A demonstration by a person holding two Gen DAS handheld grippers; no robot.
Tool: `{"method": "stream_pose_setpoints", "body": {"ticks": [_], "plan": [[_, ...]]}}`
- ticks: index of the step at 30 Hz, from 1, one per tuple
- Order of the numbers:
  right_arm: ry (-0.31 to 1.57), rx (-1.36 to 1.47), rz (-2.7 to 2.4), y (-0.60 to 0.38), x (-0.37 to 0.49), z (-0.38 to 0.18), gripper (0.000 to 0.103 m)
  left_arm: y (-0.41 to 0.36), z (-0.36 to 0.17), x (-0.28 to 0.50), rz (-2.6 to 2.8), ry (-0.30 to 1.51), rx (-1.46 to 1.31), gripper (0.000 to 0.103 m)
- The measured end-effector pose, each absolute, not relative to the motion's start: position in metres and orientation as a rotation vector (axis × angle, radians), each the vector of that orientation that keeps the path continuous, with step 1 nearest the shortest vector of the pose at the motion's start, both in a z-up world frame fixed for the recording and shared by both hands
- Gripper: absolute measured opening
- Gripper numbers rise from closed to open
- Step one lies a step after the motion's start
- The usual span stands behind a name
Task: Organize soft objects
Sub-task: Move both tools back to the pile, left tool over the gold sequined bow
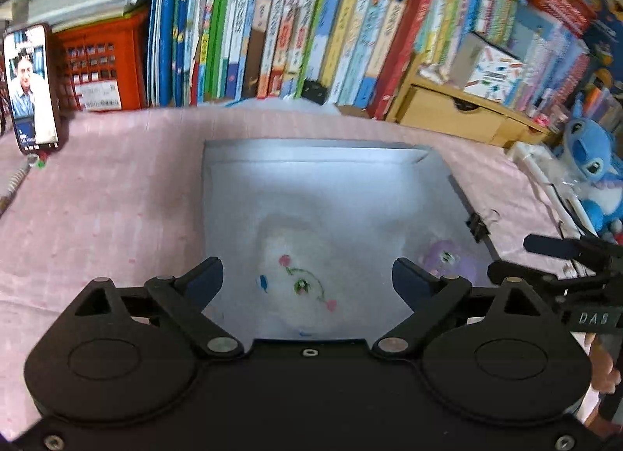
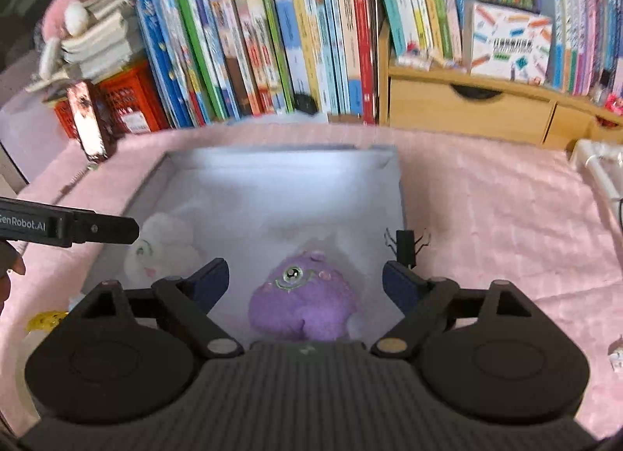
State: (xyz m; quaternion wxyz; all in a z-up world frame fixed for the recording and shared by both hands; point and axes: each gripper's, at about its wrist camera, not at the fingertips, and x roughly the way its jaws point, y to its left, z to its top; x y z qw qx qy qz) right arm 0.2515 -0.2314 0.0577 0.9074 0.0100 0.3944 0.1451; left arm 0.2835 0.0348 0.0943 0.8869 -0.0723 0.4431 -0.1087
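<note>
The purple toy (image 2: pixel 301 305) and white toy (image 2: pixel 161 252) look soft and fuzzy. The pink cloth (image 2: pixel 486 217) looks bumpy. The drawer box (image 2: pixel 467 108) is smooth wood.

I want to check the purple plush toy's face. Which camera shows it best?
The right wrist view: the purple plush toy lies centred between the open fingers, eye clear. The left wrist view shows it only faintly, at the box's right side.
</note>
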Motion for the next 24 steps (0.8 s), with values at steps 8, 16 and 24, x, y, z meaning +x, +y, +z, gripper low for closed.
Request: {"method": "stream_pose_setpoints", "body": {"ticks": [8,16,24], "plan": [[0.651,-0.025,0.308,-0.239,0.187,0.079,0.092,0.044,0.111,0.224,-0.264,0.802,-0.134,0.096],[0.551,-0.056,0.307,-0.242,0.124,0.077,0.093,0.054,0.116,0.162,-0.295,0.704,-0.122,0.098],[0.486,-0.096,0.293,-0.238,0.077,0.066,0.093,0.059,0.105,0.108,-0.3,0.653,-0.12,0.098]]}}
